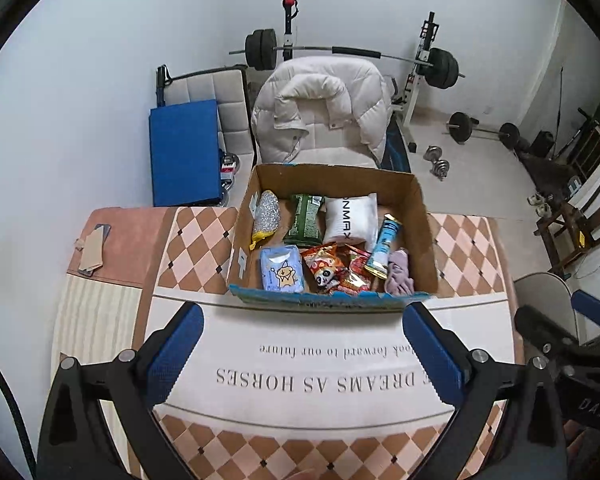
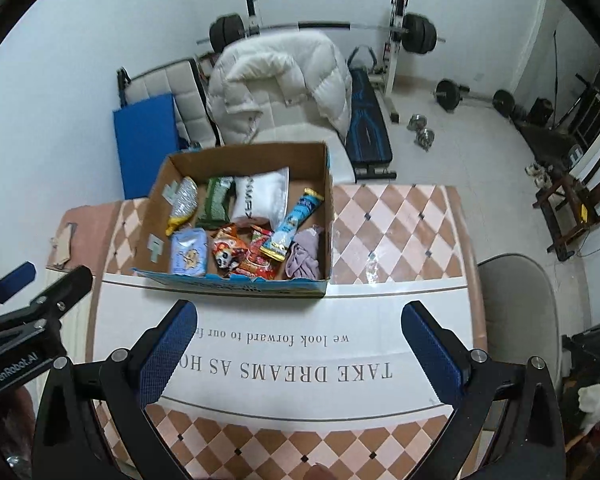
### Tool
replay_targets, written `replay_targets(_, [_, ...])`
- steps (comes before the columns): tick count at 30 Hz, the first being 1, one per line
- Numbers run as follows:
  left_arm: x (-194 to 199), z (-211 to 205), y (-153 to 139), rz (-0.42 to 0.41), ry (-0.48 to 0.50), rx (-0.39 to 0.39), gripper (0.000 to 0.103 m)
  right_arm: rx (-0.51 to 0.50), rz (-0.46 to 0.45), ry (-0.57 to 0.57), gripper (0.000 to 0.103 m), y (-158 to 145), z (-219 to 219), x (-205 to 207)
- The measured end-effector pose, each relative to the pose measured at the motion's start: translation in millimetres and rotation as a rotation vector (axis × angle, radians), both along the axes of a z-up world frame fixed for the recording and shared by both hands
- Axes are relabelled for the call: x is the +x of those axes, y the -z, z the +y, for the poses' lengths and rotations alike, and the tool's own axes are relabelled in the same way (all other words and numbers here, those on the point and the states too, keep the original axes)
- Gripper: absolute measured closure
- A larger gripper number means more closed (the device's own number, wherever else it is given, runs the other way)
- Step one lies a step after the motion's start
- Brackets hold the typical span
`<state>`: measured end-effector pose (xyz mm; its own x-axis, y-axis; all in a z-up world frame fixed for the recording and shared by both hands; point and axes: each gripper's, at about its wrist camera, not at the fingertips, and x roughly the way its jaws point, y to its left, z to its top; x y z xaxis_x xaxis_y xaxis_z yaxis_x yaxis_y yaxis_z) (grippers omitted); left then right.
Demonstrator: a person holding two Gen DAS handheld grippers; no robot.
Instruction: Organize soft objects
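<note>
A cardboard box (image 1: 422, 236) (image 2: 326, 184) stands on the table beyond both grippers. It holds a white pillow pack (image 1: 351, 220) (image 2: 262, 196), a green packet (image 1: 306, 216), a silver scrubber (image 1: 266, 214), a blue tissue pack (image 1: 281, 270) (image 2: 190, 256), red snack bags (image 1: 336, 270) (image 2: 240, 256), a blue tube (image 1: 385, 246) (image 2: 294, 224) and a mauve cloth (image 1: 400, 274) (image 2: 304, 258). My left gripper (image 1: 302, 348) is open and empty, in front of the box. My right gripper (image 2: 300, 344) is open and empty, also in front of it.
The table has a checked cloth with a white printed band (image 1: 300, 360). Card scraps (image 1: 92, 252) lie at its left edge. Behind stand a chair with a white puffer jacket (image 1: 320, 112), a blue mat (image 1: 184, 152) and a barbell rack (image 1: 352, 54). A grey chair (image 2: 516, 304) is at right.
</note>
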<state>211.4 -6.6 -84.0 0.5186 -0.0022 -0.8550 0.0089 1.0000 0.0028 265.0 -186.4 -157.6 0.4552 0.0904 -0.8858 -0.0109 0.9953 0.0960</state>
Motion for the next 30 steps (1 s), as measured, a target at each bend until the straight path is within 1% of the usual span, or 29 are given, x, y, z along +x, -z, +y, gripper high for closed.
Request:
replay_targets(4, [-26, -2, -20, -0.022, 0.011, 0.006, 0.001, -0.002, -0.056, -0.003, 0.0, -33, -2, -34])
replay_targets(6, [-39, 0, -30, -0.031, 0.011, -0.006, 0.001, -0.001, -0.076, -0.007, 0.0, -49, -4, -53])
replay_targets(10, [-59, 2, -47, -0.046, 0.009, -0.027, 0.001, -0.012, -0.119, -0.01, 0.0, -75, -5, -83])
replay_targets(14, [-75, 2, -63, -0.045, 0.006, -0.014, 0.001, -0.035, -0.158, -0.012, 0.0, -97, -5, -106])
replay_targets(16, [-82, 4, -68, -0.047, -0.003, -0.014, 0.001, -0.031, -0.17, -0.019, 0.0, -106, -4, -116])
replay_targets(20, [-95, 8, -80, -0.057, -0.009, -0.044, 0.001, -0.035, -0.189, -0.033, 0.0, -119, -3, -133])
replay_targets(24, [-102, 8, -89, -0.088, -0.015, -0.025, 0.001, -0.041, -0.2, -0.046, 0.0, -129, -1, -145])
replay_targets(30, [-101, 6, -86, -0.103, -0.022, -0.016, 0.001, -0.051, -0.213, -0.04, 0.0, -133, -3, -148])
